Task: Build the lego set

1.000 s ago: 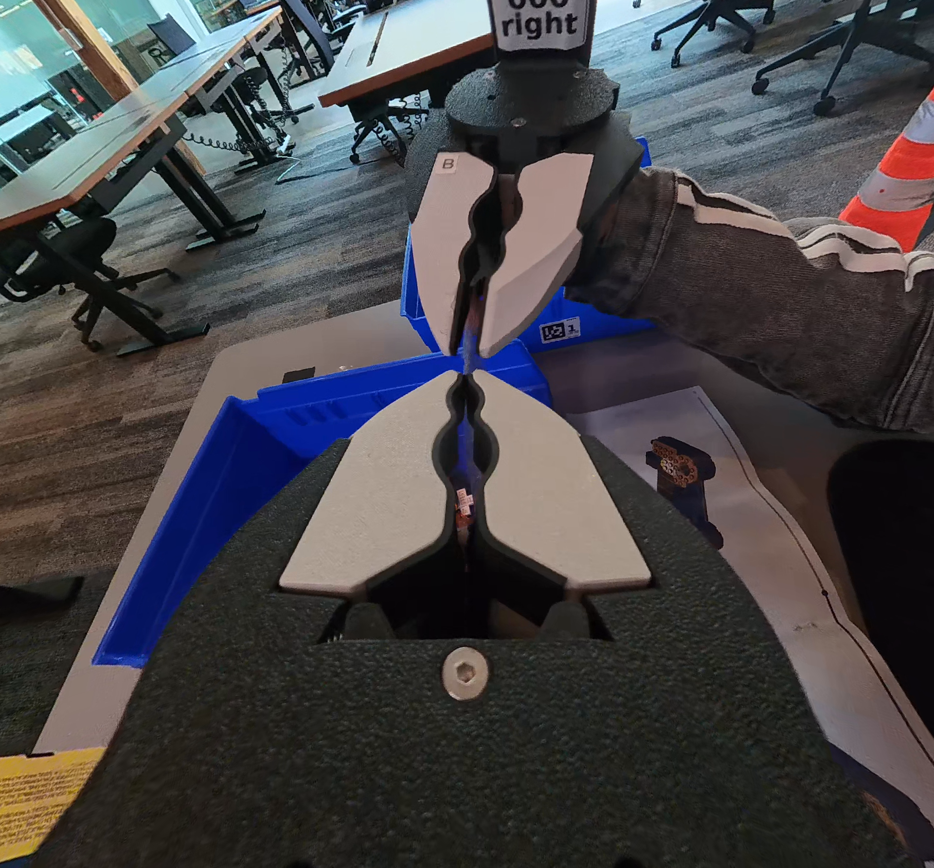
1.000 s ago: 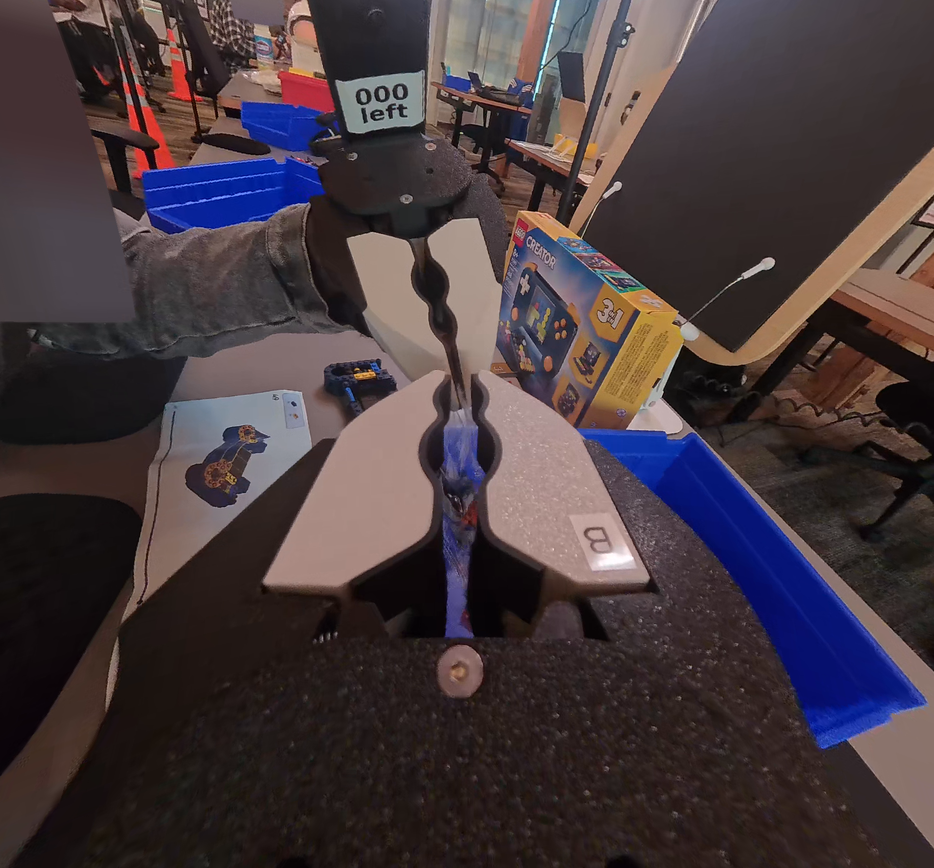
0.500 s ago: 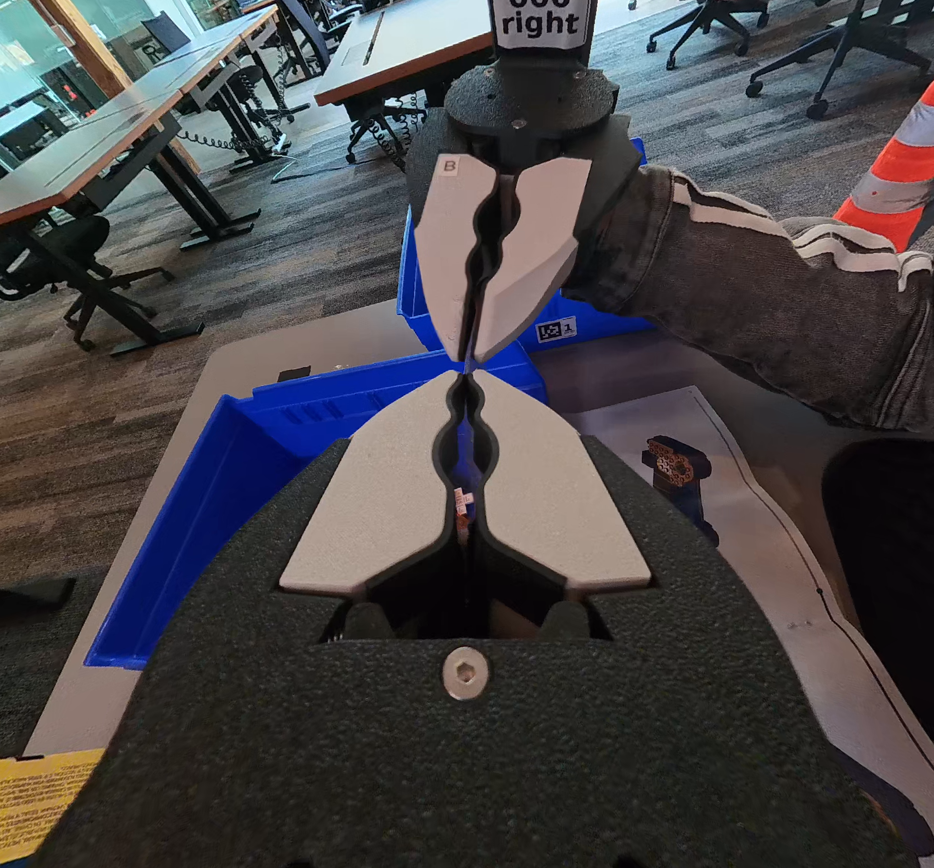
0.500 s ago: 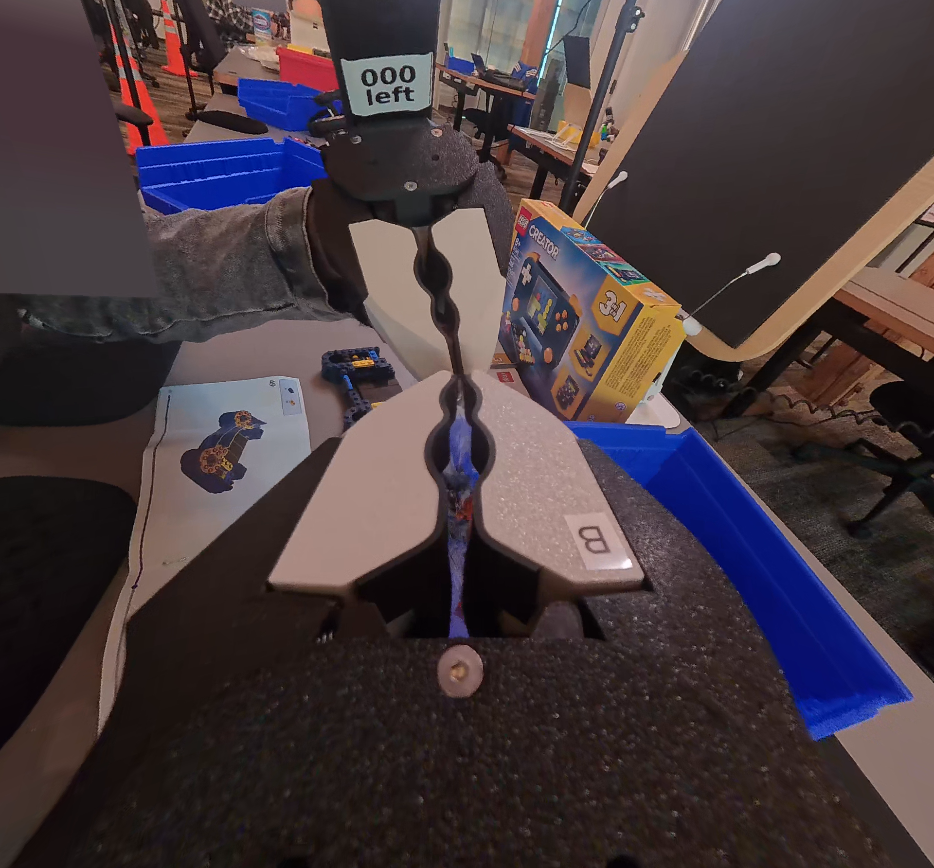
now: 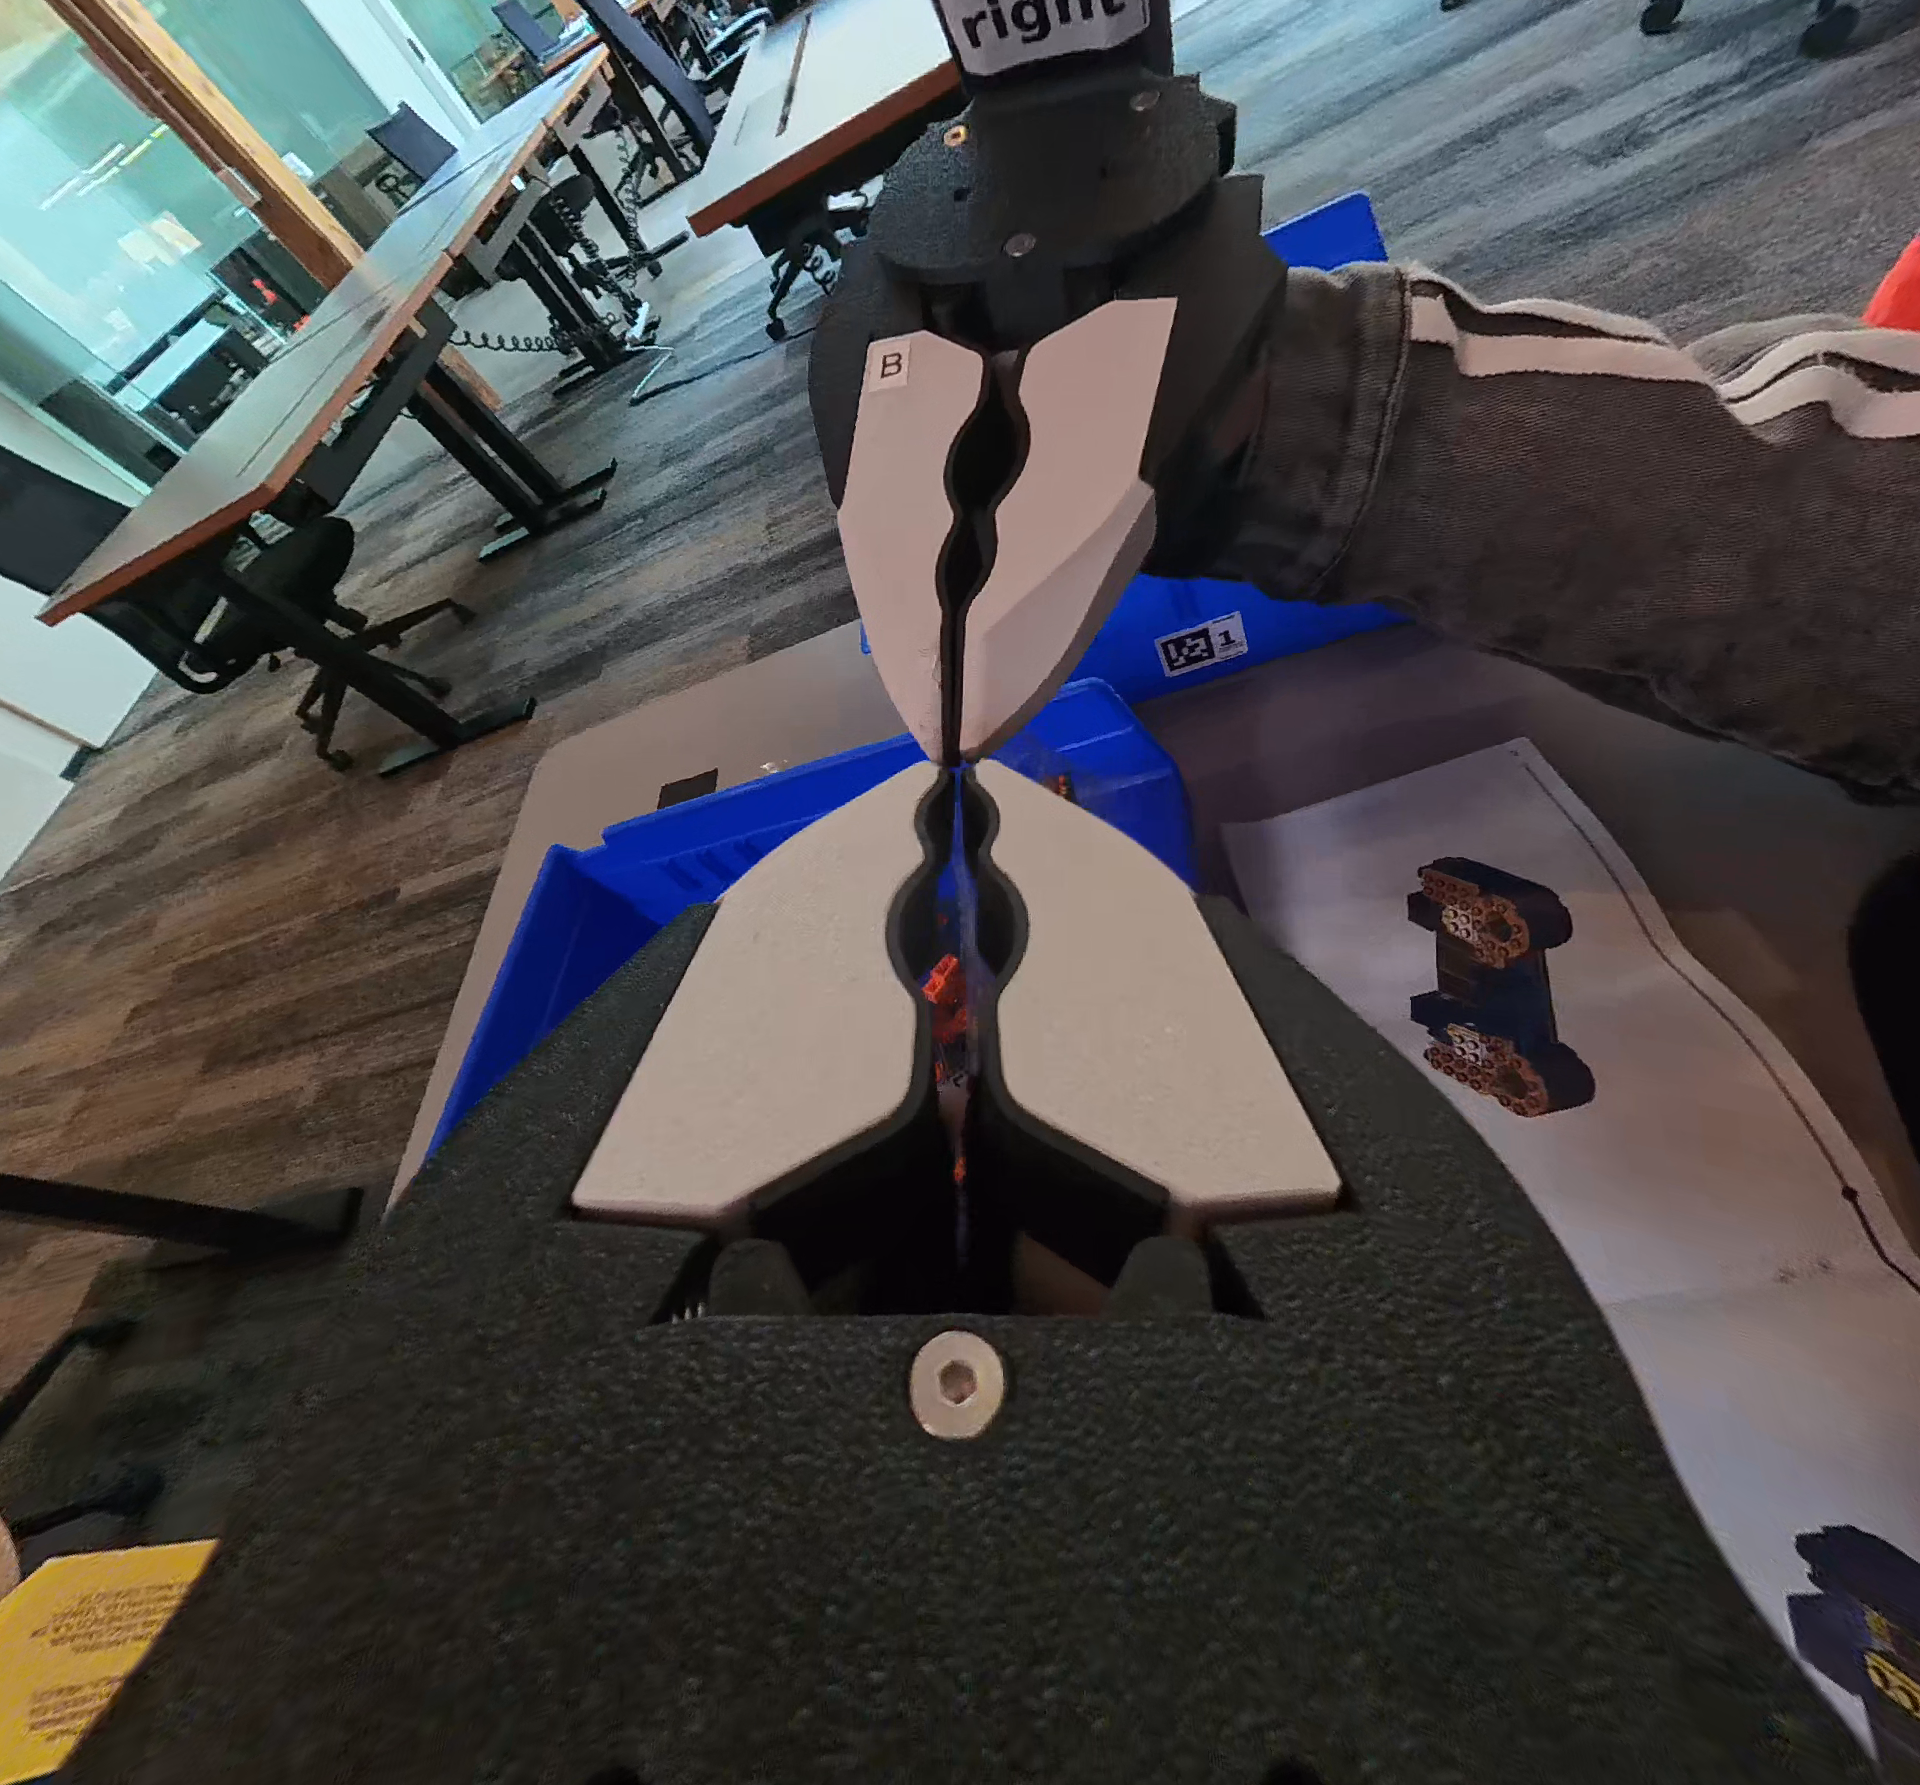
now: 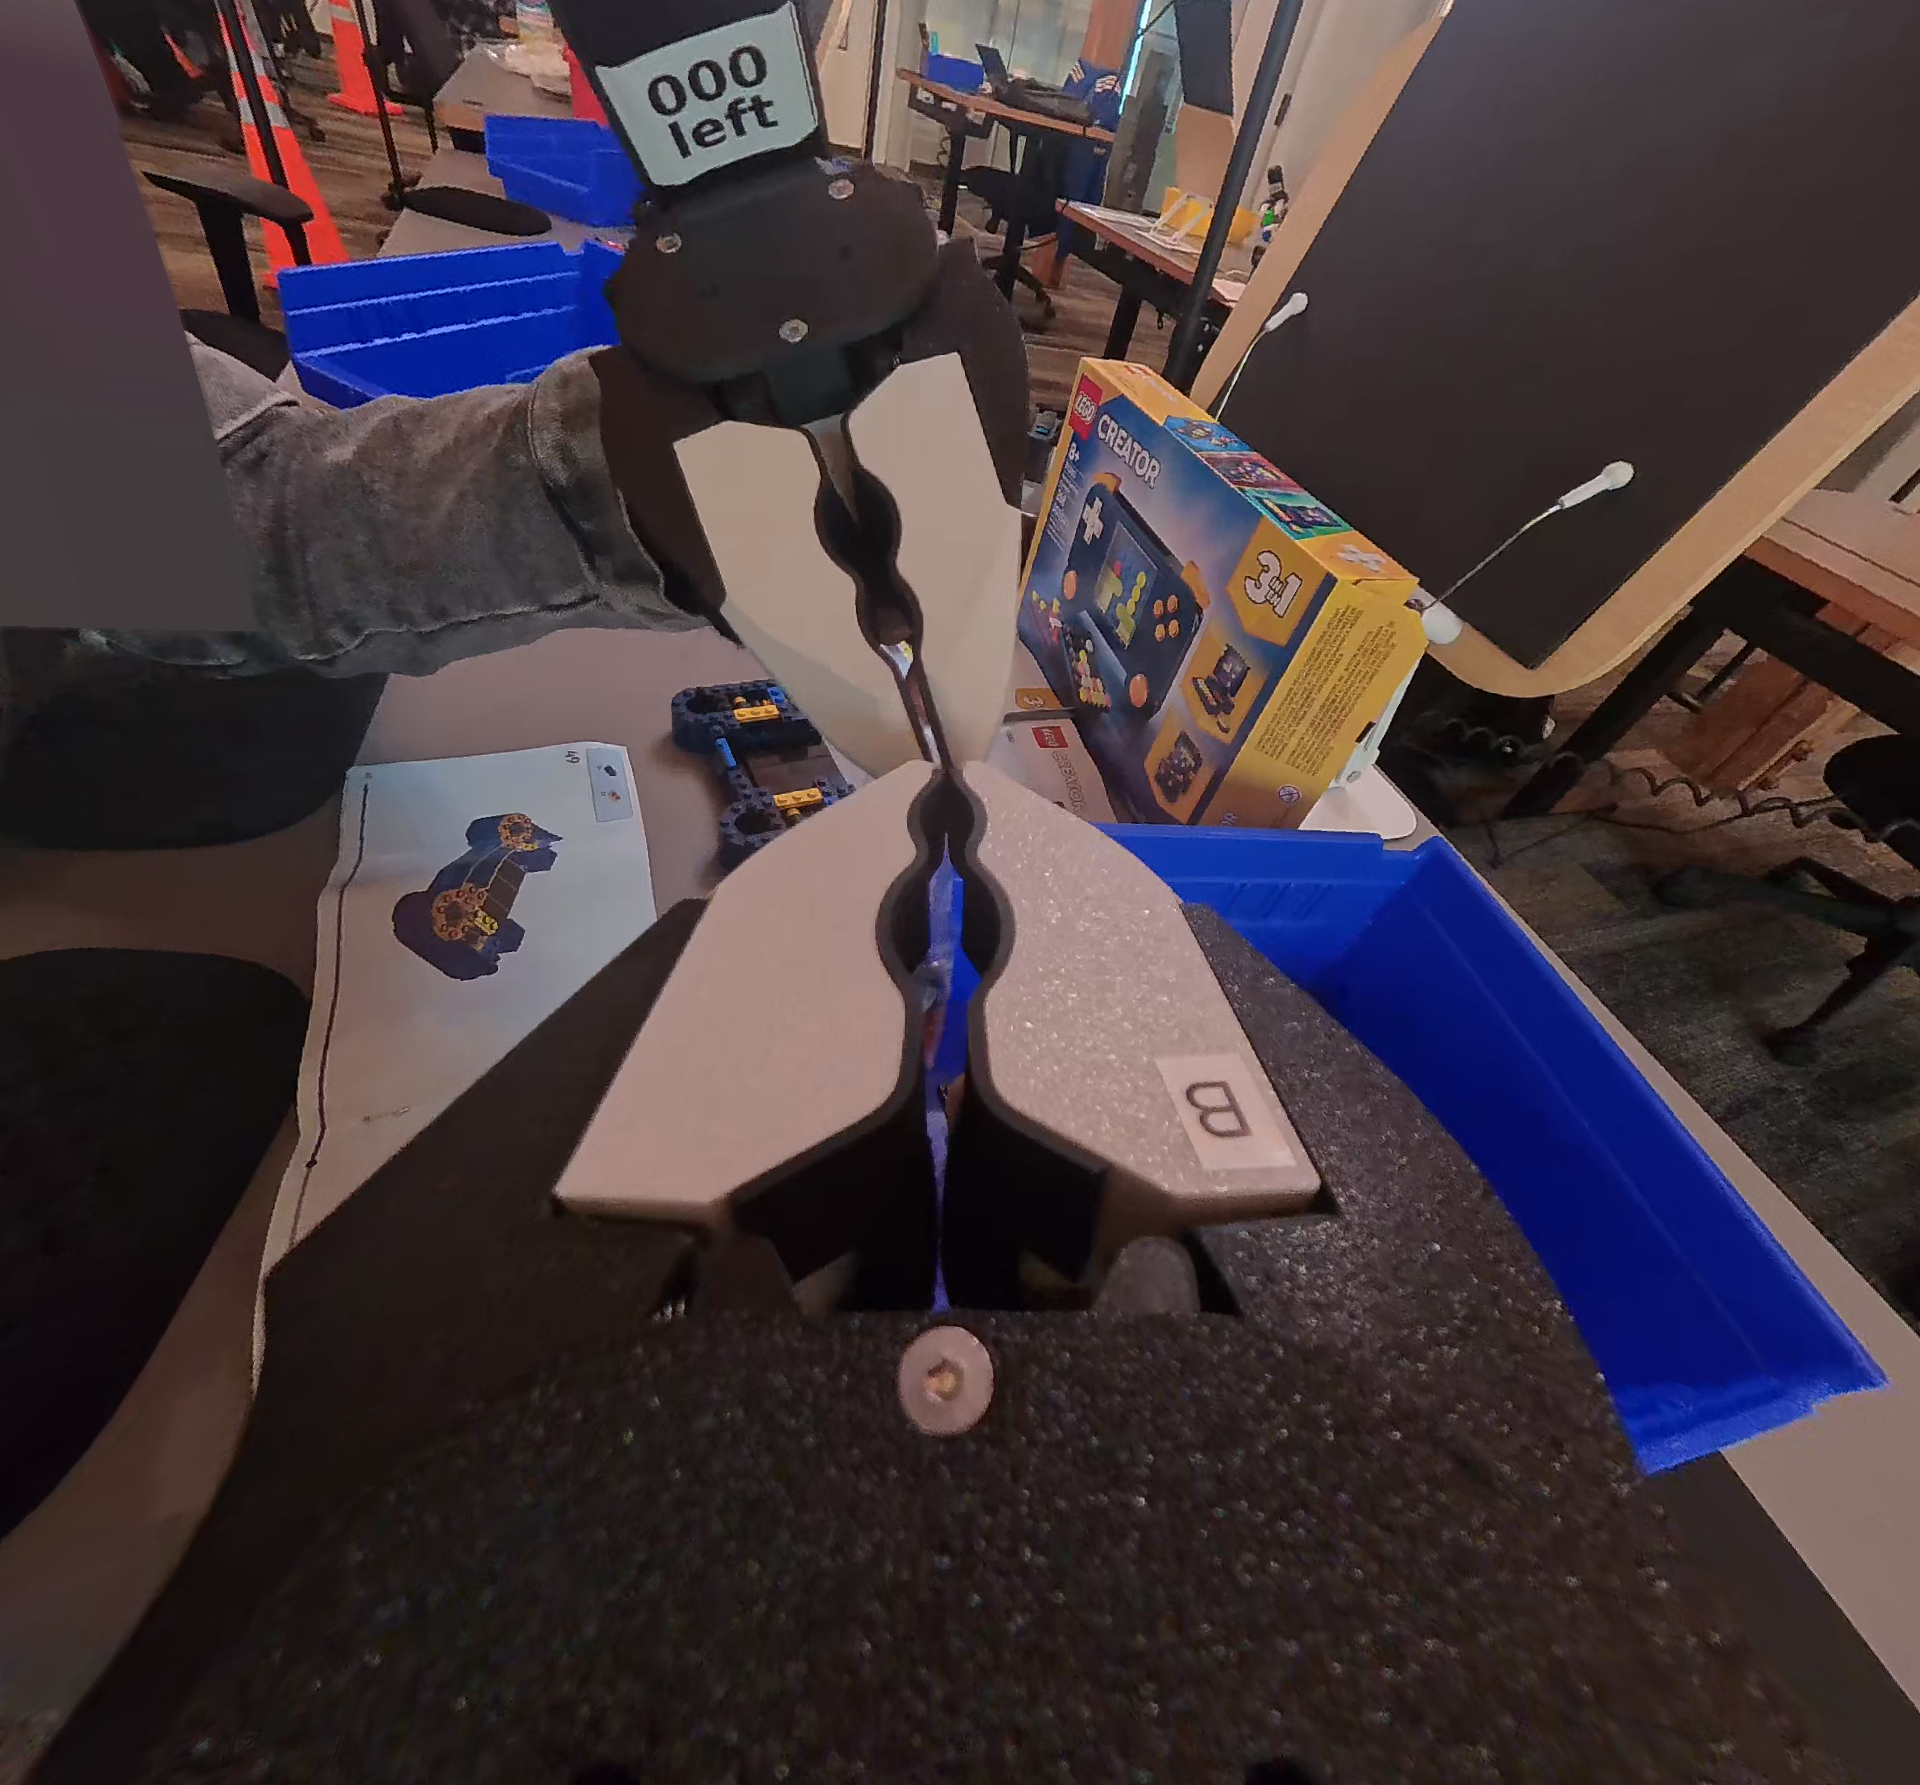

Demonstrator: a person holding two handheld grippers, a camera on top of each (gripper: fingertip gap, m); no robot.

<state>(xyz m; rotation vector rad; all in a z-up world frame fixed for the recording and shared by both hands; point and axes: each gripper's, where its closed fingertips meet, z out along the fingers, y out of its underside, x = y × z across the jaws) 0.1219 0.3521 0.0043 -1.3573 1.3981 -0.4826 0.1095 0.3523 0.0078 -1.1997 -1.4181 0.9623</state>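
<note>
My left gripper [image 5: 954,771] and my right gripper [image 6: 941,779] meet tip to tip above a blue bin [image 5: 582,904]. Both are shut. A thin clear plastic bag [image 5: 966,904] runs edge-on through the left gripper's fingers. It also shows as crinkled film [image 6: 940,956] between the right gripper's fingers. Small orange pieces [image 5: 940,982] show through the gap beneath. The right gripper [image 5: 951,748] points down at the left's tips. The left gripper [image 6: 935,753] does the same in the right wrist view. Each pinches the bag at nearly the same spot.
An instruction sheet [image 5: 1558,1164] lies right of the bin on the grey table. A half-built dark blue brick model [image 6: 748,748] and a yellow toy box [image 6: 1247,613] stand beyond. A second blue bin [image 5: 1164,613] sits farther back. A grey sleeve [image 5: 1558,509] reaches in. My left and right fingertips are right by each other.
The right gripper's fingers, slightly apart a second ago, have closed fully on the film at the left gripper's tips. The left gripper stayed shut. Both barely moved.
</note>
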